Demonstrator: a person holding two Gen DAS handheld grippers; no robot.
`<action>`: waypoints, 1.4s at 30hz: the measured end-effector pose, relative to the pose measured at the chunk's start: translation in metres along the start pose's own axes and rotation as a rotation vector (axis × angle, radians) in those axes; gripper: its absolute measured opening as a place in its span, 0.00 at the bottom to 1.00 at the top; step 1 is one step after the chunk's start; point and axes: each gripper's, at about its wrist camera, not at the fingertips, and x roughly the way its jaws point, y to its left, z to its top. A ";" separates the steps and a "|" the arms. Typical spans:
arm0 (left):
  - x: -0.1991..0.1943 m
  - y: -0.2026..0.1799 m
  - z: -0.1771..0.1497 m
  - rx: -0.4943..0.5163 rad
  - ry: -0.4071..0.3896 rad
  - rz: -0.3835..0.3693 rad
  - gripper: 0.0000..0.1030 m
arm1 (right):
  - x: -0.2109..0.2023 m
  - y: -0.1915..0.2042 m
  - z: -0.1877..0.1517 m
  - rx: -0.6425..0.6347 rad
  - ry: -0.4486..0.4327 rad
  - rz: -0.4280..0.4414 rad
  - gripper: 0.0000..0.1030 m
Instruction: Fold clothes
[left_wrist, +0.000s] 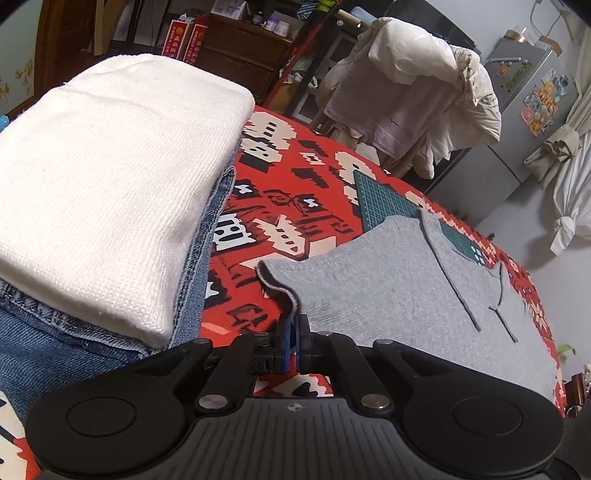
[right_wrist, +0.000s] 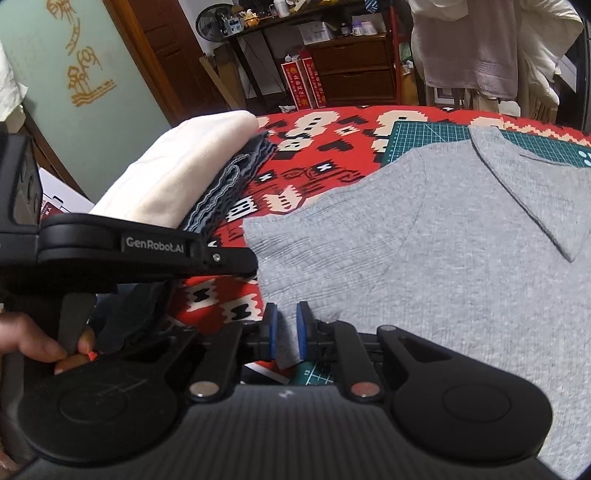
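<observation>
A grey shirt (left_wrist: 388, 288) lies spread flat on a red patterned tablecloth (left_wrist: 280, 206), partly covering a green cutting mat (left_wrist: 384, 199). My left gripper (left_wrist: 293, 332) is shut on the hem of the shirt's sleeve, blue pads pinching the cloth. In the right wrist view the grey shirt (right_wrist: 443, 240) fills the right side. My right gripper (right_wrist: 287, 328) is closed on a lower corner of it, grey cloth filling the gap between the pads. The left gripper (right_wrist: 251, 262) shows side-on at the sleeve, held by a hand (right_wrist: 33, 339).
A folded stack stands at the left: a white knit (left_wrist: 110, 184) on top of blue jeans (left_wrist: 55, 350). Beyond the table are a chair draped with pale laundry (left_wrist: 406, 92), a fridge (left_wrist: 524, 92) and a wooden chest of drawers (right_wrist: 354, 70).
</observation>
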 end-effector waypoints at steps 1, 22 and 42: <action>-0.002 0.000 0.001 -0.005 -0.006 -0.005 0.10 | 0.000 -0.001 0.000 0.004 -0.001 0.003 0.12; 0.028 -0.037 0.012 0.156 -0.124 0.307 0.22 | -0.005 -0.012 -0.005 0.067 -0.012 0.056 0.12; 0.028 -0.037 0.002 0.333 -0.204 0.373 0.05 | -0.007 -0.010 -0.007 0.055 -0.018 0.050 0.12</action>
